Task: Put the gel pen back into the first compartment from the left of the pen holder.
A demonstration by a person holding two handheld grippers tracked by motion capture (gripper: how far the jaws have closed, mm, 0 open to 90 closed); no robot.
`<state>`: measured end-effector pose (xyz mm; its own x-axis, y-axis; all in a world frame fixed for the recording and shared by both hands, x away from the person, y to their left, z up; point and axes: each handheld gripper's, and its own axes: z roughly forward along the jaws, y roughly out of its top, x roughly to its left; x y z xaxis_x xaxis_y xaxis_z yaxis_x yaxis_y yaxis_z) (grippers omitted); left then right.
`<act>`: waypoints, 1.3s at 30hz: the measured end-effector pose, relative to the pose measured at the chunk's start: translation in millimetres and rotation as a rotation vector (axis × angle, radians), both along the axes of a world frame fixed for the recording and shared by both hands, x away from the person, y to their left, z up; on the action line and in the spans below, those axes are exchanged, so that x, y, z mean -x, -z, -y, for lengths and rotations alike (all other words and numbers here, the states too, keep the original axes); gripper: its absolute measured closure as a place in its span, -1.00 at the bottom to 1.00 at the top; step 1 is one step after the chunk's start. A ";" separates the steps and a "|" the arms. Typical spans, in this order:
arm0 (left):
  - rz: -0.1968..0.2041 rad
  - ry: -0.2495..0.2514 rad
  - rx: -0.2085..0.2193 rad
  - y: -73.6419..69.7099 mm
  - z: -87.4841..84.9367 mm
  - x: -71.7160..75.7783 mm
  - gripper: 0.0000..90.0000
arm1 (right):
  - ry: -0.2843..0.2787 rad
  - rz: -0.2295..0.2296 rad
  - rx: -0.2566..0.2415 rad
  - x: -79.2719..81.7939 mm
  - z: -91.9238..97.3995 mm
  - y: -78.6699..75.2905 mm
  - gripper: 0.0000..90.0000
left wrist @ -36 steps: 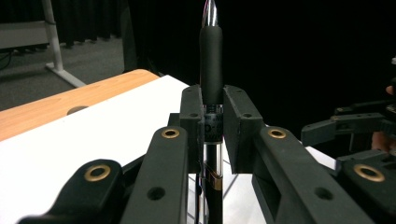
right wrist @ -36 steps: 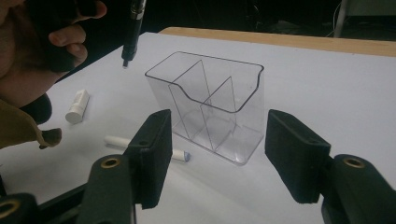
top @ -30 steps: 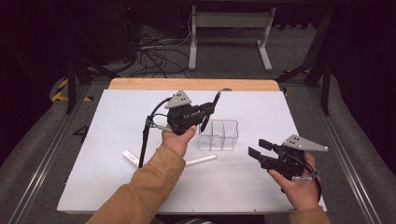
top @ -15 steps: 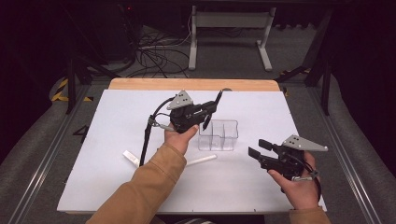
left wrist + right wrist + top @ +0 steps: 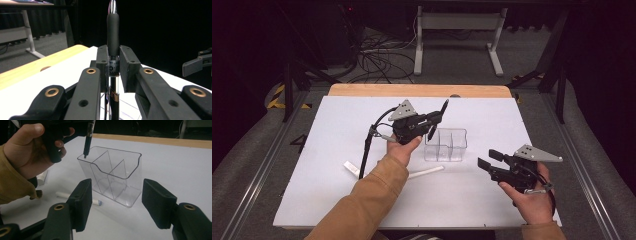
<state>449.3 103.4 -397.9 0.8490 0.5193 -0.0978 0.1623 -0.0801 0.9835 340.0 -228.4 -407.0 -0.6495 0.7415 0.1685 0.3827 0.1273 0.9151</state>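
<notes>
My left gripper (image 5: 435,119) is shut on a black pen (image 5: 445,105), which stands nearly upright between its pads (image 5: 102,67). The pen (image 5: 88,140) hangs over a clear plastic organizer (image 5: 445,145) with three compartments, its lower end level with the rim of the left end compartment (image 5: 86,160). The pen's rubber grip and metal end (image 5: 113,30) stick up above the jaws. My right gripper (image 5: 486,158) is open and holds nothing. It rests low at the front right, pointing at the organizer (image 5: 112,177), a short way from it.
A white marker (image 5: 424,172) lies on the white tabletop (image 5: 492,115) in front of the organizer, behind the left forearm. A second short white piece (image 5: 350,167) lies further left. The table's wooden back edge (image 5: 422,90) borders a dark floor with cables.
The left gripper has sunk slightly with the pen toward the organizer. The right gripper has stayed still.
</notes>
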 end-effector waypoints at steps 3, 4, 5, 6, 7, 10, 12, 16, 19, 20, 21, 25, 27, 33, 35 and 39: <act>-0.005 0.004 -0.005 4.0 -0.8 -0.8 0.76 | -0.003 -0.004 0.003 -0.2 -0.9 0.8 -0.06; -0.006 0.005 -0.006 5.0 -1.1 -1.0 0.76 | -0.003 -0.005 0.005 -0.4 -1.2 1.2 -0.06; -0.008 0.008 -0.003 6.2 -0.9 -1.4 0.76 | -0.003 -0.007 0.004 -0.4 -1.6 1.5 -0.06; -0.008 0.011 -0.004 7.3 -1.0 -2.2 0.76 | -0.004 -0.007 0.006 -0.7 -1.7 1.8 -0.06; -0.012 0.012 -0.002 8.6 -1.0 -2.8 0.76 | -0.004 -0.007 0.008 -0.8 -1.8 1.9 -0.06; -0.021 0.010 -0.002 12.5 -2.5 -5.4 0.76 | -0.005 -0.007 0.007 -0.4 -2.0 1.7 -0.06; -0.026 0.007 -0.001 15.1 -3.3 -6.5 0.76 | -0.003 -0.007 0.007 -0.6 -1.6 1.8 -0.06; -0.038 0.006 -0.009 20.3 -3.6 -7.1 0.76 | -0.005 -0.009 0.009 -0.8 -1.8 2.2 -0.06; -0.042 0.009 -0.015 23.3 -3.9 -6.8 0.76 | -0.006 -0.007 0.009 -0.7 -1.7 2.1 -0.06; -0.047 0.011 -0.016 24.2 -3.7 -6.3 0.76 | -0.005 -0.006 0.009 -0.6 -1.7 2.0 -0.06; -0.047 0.010 -0.021 24.8 -3.7 -6.0 0.76 | -0.004 -0.006 0.008 -0.6 -1.8 2.0 -0.06; -0.053 0.012 -0.043 26.7 -2.3 -4.4 0.76 | -0.006 -0.009 0.009 -0.8 -2.2 2.4 -0.06; -0.058 0.015 -0.050 28.2 -1.5 -4.1 0.76 | -0.007 -0.008 0.011 -0.8 -2.6 2.4 -0.06; -0.071 0.023 -0.066 32.3 -1.0 -3.5 0.75 | -0.004 -0.006 0.010 -0.6 -1.9 2.1 -0.06; -0.069 0.021 -0.072 32.3 -0.6 -3.0 0.75 | -0.005 -0.007 0.010 -0.6 -2.0 2.2 -0.06; -0.075 0.020 -0.083 31.7 0.3 -1.9 0.75 | -0.004 -0.006 0.010 -0.6 -2.0 2.1 -0.06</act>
<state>451.1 103.0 -429.6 0.8513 0.5110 -0.1191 0.2330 -0.1647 0.9584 340.6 -226.4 -409.1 -0.6516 0.7403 0.1653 0.3879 0.1379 0.9113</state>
